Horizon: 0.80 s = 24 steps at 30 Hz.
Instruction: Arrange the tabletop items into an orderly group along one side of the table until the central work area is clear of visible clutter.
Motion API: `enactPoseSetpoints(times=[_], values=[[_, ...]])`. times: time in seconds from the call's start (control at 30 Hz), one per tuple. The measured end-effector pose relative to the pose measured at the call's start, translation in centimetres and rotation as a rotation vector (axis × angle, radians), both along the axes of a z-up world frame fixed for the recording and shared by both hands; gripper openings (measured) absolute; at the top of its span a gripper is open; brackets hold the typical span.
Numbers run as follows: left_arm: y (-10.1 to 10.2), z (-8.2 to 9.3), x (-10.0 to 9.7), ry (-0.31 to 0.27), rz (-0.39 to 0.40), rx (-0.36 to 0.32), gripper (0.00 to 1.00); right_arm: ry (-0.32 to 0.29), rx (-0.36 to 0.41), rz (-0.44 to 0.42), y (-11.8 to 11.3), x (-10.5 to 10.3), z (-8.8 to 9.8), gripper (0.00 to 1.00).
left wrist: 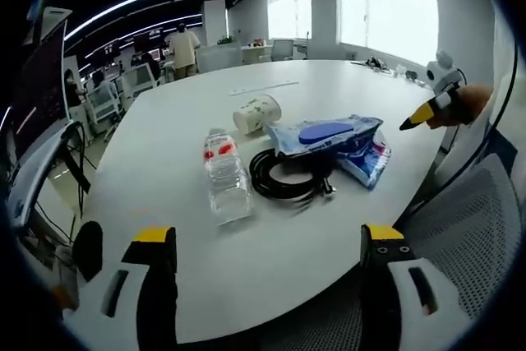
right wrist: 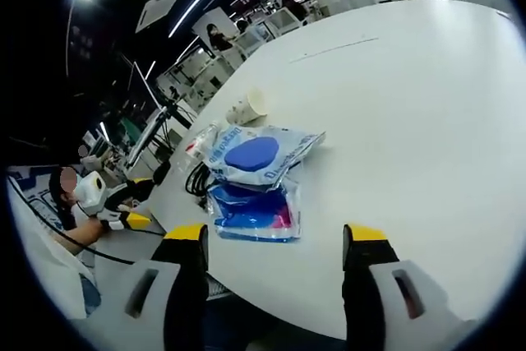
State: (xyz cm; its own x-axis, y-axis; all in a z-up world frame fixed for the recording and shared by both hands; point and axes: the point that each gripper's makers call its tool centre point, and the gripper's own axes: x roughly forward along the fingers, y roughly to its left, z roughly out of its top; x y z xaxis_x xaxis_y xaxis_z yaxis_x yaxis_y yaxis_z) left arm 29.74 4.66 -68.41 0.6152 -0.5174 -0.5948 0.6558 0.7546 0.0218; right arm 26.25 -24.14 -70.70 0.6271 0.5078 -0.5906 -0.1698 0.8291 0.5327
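Behind the big white table (left wrist: pixel 329 96) stretches an open office with bright windows, desks, and ceiling light strips; a person stands far off among the desks.

On the near part of the table sits a loose cluster. A clear plastic bottle (left wrist: pixel 225 177) with a red-and-white label lies on its side. Just beside it is a coil of black cable (left wrist: pixel 289 175), wound in several loops. A paper cup (left wrist: pixel 256 113), pale with a faint printed pattern, lies tipped over beyond the cable. A white-and-blue packet (left wrist: pixel 327 133) with a dark blue oval on its face rests against the cable, overlapping a second, flatter packet (left wrist: pixel 366 162) in blue with some pink.

From the right gripper view, the top packet (right wrist: pixel 256 155) sits on the lower packet (right wrist: pixel 255 210), with the cable (right wrist: pixel 197 178), bottle (right wrist: pixel 200 140) and cup (right wrist: pixel 246 108) beyond them.

The left gripper (left wrist: pixel 267 248) hovers at the table's near edge, its yellow-tipped jaws spread wide and holding nothing. The right gripper (right wrist: pixel 275 244) likewise hangs over the table with its jaws spread wide and empty, short of the packets. It also appears at the right of the left gripper view (left wrist: pixel 436 108).
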Motion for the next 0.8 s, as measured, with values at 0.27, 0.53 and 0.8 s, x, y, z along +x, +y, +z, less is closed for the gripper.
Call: enactPoseSetpoints(times=[0.27, 0.53, 0.8], values=[[0.3, -0.1, 0.1, 0.001, 0.0, 0.006, 0.95, 0.004, 0.002, 0.009, 0.1, -0.3, -0.1, 0.62], [0.6, 0.0, 0.3, -0.008, 0.01, 0.005, 0.94, -0.01, -0.003, 0.008, -0.3, 0.7, 0.6, 0.61], [1.5, -0.5, 0.7, -0.021, 0.01, 0.016, 0.93, -0.059, -0.006, 0.029, 0.0, 3.1, 2.5, 0.61]])
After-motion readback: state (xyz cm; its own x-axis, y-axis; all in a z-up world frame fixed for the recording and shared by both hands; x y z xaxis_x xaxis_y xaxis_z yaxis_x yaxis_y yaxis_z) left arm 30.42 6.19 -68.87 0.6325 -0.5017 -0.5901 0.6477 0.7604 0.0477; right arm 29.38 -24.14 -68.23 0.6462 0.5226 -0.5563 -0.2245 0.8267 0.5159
